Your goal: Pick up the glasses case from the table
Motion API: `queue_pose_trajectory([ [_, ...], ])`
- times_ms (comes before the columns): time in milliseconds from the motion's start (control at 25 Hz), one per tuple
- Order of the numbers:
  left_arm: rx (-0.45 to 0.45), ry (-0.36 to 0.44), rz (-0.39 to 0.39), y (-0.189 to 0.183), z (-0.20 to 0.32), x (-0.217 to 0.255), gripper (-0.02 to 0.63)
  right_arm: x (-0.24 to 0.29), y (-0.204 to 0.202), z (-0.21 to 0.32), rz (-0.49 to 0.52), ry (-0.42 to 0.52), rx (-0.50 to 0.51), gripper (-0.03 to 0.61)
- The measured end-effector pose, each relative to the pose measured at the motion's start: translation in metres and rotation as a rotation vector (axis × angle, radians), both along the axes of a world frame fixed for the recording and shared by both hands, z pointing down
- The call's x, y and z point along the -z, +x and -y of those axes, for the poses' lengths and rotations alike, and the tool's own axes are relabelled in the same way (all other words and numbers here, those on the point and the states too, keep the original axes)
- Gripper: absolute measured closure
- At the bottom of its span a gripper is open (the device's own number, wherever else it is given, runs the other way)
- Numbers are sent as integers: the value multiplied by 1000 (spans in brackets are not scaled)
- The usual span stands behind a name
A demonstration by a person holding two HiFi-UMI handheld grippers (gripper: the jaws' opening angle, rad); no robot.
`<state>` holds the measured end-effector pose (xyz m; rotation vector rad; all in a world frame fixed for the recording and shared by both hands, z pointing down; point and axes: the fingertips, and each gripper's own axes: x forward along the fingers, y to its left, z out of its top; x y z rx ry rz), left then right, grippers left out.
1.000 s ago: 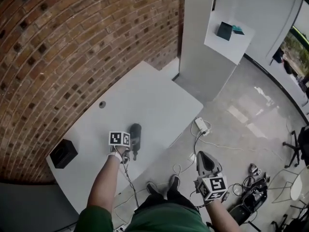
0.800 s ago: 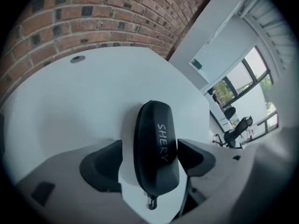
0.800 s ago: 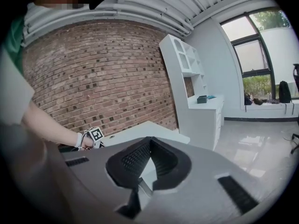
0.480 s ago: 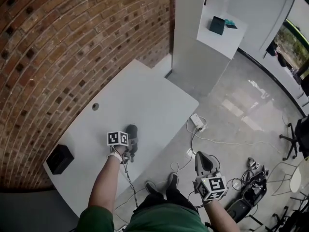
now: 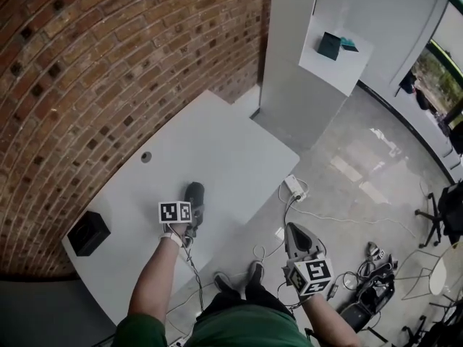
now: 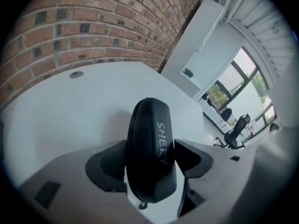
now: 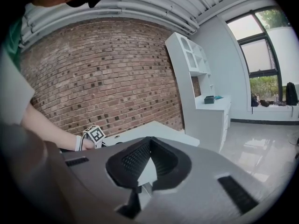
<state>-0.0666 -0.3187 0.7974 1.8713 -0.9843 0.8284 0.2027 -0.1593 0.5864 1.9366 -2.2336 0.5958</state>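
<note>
While the left gripper point(image 6: 149, 158) is tilting steeply down over the tabletop point(image 5: 217, 147), its jaws: have just been closing, and are now clasping the glasses case point(image 6: 148, 125), a pad pressing on each long side.
Glasses case: black, rounded and zipped, it is sitting lengthwise between the left gripper's jaws, its near end deep between them and its far end sticking out past the fingertips toward the brick wall point(image 5: 108, 63); pale lettering is running along its right flank.
Case on the tabletop: it is lying near the front edge, about midway along it; whether it is resting on the surface or just clear of it cannot be told.
Left hand: the forearm point(image 5: 155, 280) is reaching forward from the green shirt, with the marker cube sitting just left of the case.
Right gripper point(image 7: 149, 148): clenched on nothing, pads meeting at the tips, it is hanging off the tabletop over the floor point(image 5: 362, 157), well apart from the case.
Tabletop, further out: a black box point(image 5: 88, 232) is sitting at the left end and a round grommet point(image 5: 146, 156) near the wall.
Floor: a white power strip point(image 5: 294, 187) is lying just off the tabletop's right corner.
</note>
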Motion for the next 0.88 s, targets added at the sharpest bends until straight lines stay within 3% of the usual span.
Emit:
queue_pose_trajectory([
  [320,20,147,-58,-9,4,58,307,25,-18,28,-30,63,57,575],
  [600,14,286,-46,-27,-4,107,307,48,-37,51,-49,120,98,575],
  [880,15,515,-62,-33,-12,189,307,80,-56,69,-37,181,128,575],
])
